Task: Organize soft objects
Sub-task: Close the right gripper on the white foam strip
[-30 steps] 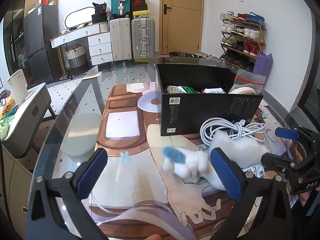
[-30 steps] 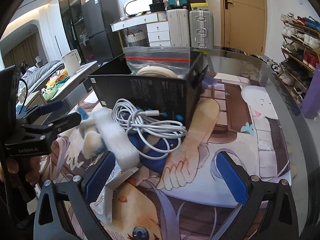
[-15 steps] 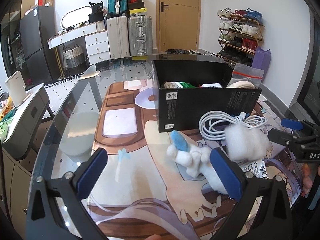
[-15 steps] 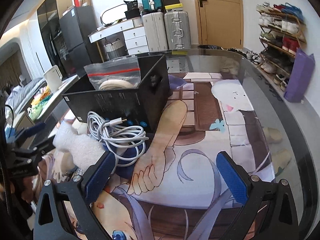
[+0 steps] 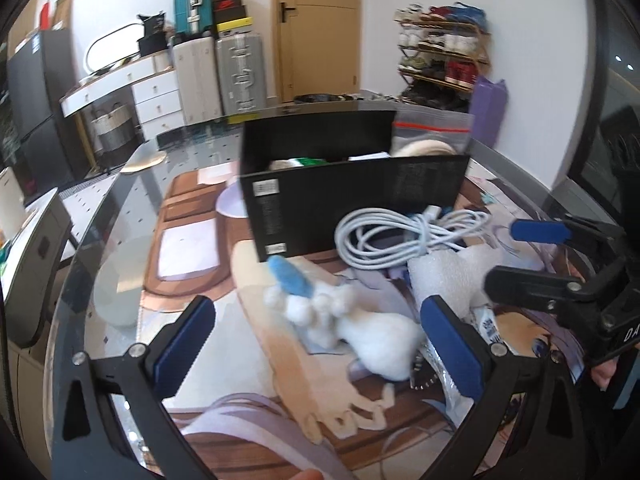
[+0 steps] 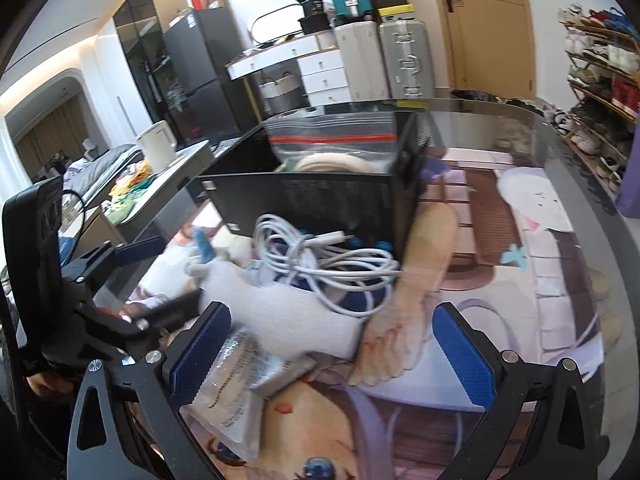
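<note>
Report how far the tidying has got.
Done: a zip bag and other bits sit in the black box. In hand: nothing; left tongs and right tongs are open. Left on the table: plush toy, foam piece, cable.

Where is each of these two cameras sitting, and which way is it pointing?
Left wrist: sits on the left gripper, looks along its open blue fingers at a white plush toy and black box; the right gripper shows at the right edge.
Right wrist: sits on the right gripper, faces the white cable and box; the left gripper shows at left.
Both share box, cable, white foam piece and glass table.
</note>
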`<state>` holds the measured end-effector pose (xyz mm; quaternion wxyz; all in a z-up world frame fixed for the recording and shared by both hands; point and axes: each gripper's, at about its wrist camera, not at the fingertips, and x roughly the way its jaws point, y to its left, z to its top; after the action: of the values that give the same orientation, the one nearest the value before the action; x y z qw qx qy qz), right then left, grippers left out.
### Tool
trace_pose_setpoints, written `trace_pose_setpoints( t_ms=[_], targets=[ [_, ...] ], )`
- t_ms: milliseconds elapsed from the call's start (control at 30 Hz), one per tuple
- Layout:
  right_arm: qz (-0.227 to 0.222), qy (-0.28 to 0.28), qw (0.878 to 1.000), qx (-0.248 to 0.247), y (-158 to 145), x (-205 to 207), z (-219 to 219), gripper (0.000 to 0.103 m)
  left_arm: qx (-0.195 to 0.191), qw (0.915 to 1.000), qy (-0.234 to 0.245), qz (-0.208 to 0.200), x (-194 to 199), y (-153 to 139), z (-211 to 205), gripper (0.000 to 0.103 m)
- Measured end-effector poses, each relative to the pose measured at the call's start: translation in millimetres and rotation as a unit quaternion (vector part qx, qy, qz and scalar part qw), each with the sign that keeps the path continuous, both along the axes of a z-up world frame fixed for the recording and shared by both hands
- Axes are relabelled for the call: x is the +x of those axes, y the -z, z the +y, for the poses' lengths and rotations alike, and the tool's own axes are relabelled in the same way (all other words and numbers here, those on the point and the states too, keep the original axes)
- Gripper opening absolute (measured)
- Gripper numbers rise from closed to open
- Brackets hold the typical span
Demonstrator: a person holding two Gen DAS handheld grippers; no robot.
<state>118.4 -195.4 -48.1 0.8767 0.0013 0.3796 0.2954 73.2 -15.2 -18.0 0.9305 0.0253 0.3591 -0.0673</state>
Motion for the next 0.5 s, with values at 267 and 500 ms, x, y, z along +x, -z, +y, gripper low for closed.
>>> trace_pose_setpoints(
  t_ms=[267, 500],
  targets=[
    [0.02, -0.02, 0.999, 0.019, 0.8, 0.5, 11.2, 0.102, 0.004, 0.9997, 0.018, 0.017, -1.0, 2.5, -6.3, 0.103],
    [0.042, -0.017, 0.999, 0.005, 8.2, 7.3, 25.9, 0.102, 0.01, 0.9991, 0.035, 0.023, -3.7, 5.4, -11.3, 0.103]
  ],
)
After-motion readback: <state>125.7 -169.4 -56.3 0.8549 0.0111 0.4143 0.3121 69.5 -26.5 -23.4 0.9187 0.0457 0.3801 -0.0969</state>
